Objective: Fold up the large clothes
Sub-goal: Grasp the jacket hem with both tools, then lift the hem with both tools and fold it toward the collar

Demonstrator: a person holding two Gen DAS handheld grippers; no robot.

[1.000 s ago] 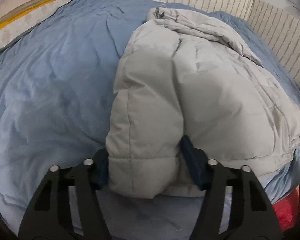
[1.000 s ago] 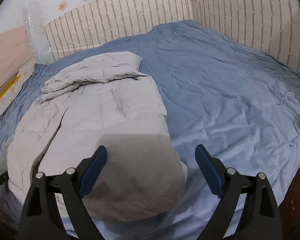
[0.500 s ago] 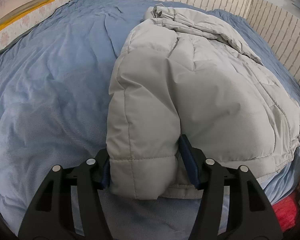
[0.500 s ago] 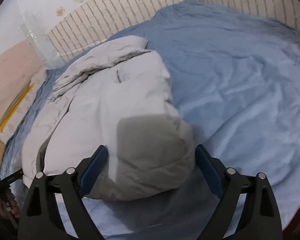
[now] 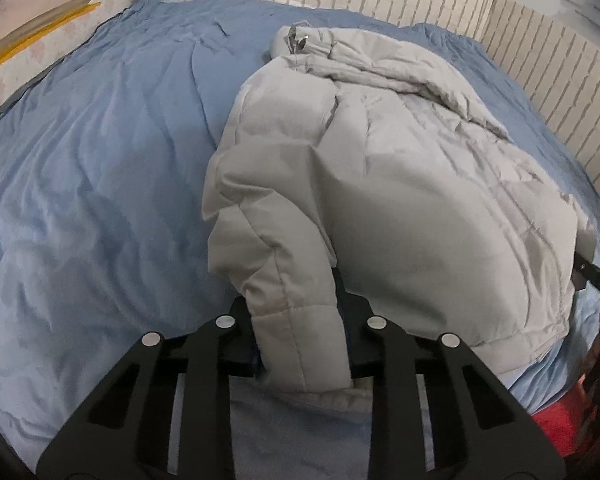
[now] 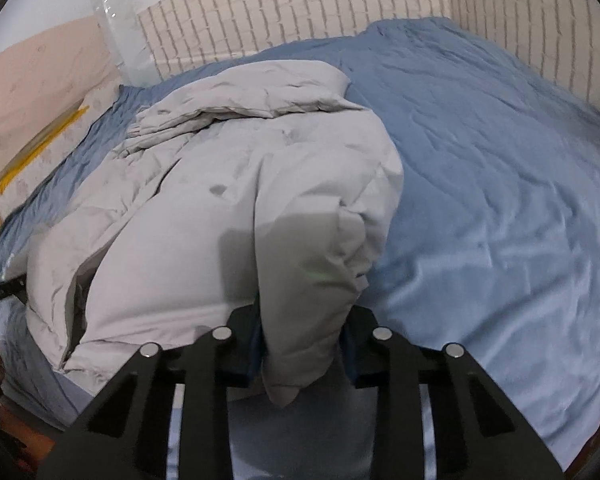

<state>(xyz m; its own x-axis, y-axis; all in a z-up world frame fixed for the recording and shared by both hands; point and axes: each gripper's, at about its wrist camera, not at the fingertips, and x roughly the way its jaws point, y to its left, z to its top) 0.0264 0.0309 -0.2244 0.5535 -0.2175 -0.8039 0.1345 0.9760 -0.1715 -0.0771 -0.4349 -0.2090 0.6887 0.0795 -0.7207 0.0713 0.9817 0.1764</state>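
Grey padded jacket (image 5: 400, 200) on blue bed (image 5: 100, 160), directly ahead of both grippers. Left gripper (image 5: 300, 344) and right gripper (image 6: 302, 344), jaws just closed, each pinch a jacket fold.

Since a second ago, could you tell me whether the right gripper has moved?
Yes: the right gripper has moved in over the grey jacket, away from the brick wall, jaws just closing on a fold.

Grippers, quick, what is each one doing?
Left gripper: just closed on the puffy grey padded jacket.
Right gripper: just closed on the same jacket's other corner.
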